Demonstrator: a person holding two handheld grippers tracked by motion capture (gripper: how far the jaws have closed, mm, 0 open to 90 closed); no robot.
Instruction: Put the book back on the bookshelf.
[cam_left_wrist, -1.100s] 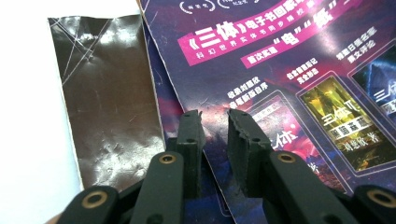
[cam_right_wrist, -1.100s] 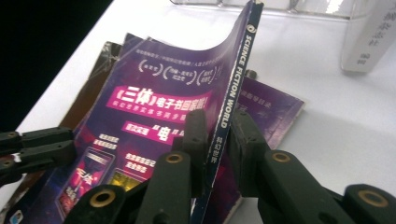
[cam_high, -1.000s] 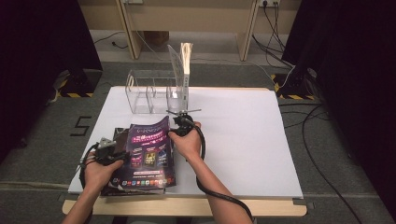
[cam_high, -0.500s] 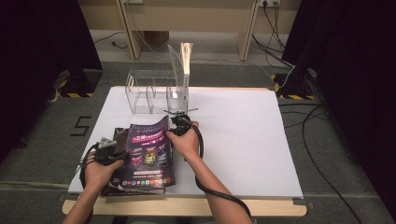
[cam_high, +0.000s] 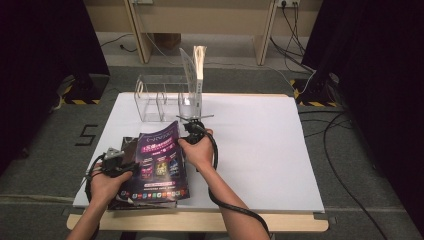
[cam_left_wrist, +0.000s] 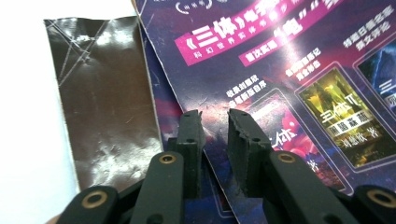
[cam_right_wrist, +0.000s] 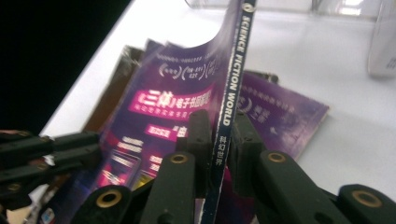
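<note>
A purple magazine (cam_high: 160, 162) tops a small stack at the table's front left. Its spine (cam_right_wrist: 232, 79), printed SCIENCE FICTION WORLD, stands raised off the stack. My right gripper (cam_right_wrist: 219, 121) has just been closing, and its jaws now press on that spine from both sides. In the high view the right gripper (cam_high: 184, 136) sits at the magazine's far right corner. My left gripper (cam_left_wrist: 214, 114) hovers over the cover near its left edge, jaws a narrow gap apart with nothing pinched. From above, the left gripper (cam_high: 129, 167) is at the stack's left side.
Under the top magazine lie another purple one (cam_right_wrist: 280, 107) and a brown-covered one (cam_left_wrist: 102, 93). A clear acrylic rack (cam_high: 160, 97) stands at the back of the white table (cam_high: 260, 145), with a pale book (cam_high: 198, 75) upright in it. Cables trail on the floor at the right.
The right gripper has shifted slightly left at the magazine's spine. The left hand has stayed where it was.
</note>
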